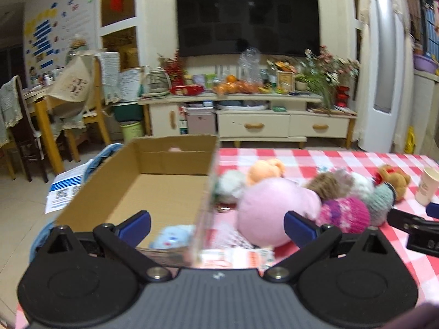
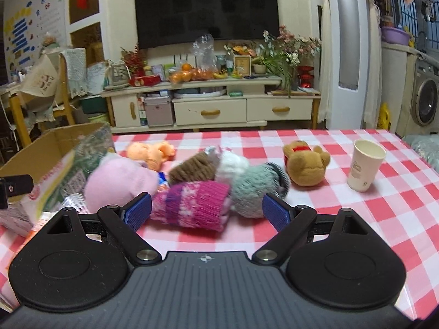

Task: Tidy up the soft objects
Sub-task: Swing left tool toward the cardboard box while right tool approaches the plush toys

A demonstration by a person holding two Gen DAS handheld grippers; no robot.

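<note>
My left gripper (image 1: 216,227) hangs spread wide with nothing between its blue pads, straddling the near right wall of the cardboard box (image 1: 175,161). My right gripper (image 2: 206,210) is spread just as wide and empty, low over the red-checked tablecloth (image 2: 356,213) to the right of the box.

Inside the box, at its near right corner, lies a small pale-blue plush (image 1: 172,237); a bit of pink shows against its far wall, too blurred to name. Just right of the box sits the pink plush (image 2: 118,182), touching the magenta knit sock (image 2: 192,205) beside it. Farther right of the box, a grey-green knit piece (image 2: 255,189) presses against the sock, with a brown knit piece (image 2: 192,167) and a white fluffy toy (image 2: 233,164) behind them. Beyond the pink plush lies an orange plush (image 2: 151,152). Well to the right of the box a brown bear (image 2: 306,167) lies apart from the pile, and a paper cup (image 2: 365,166) stands upright farther right.
</note>
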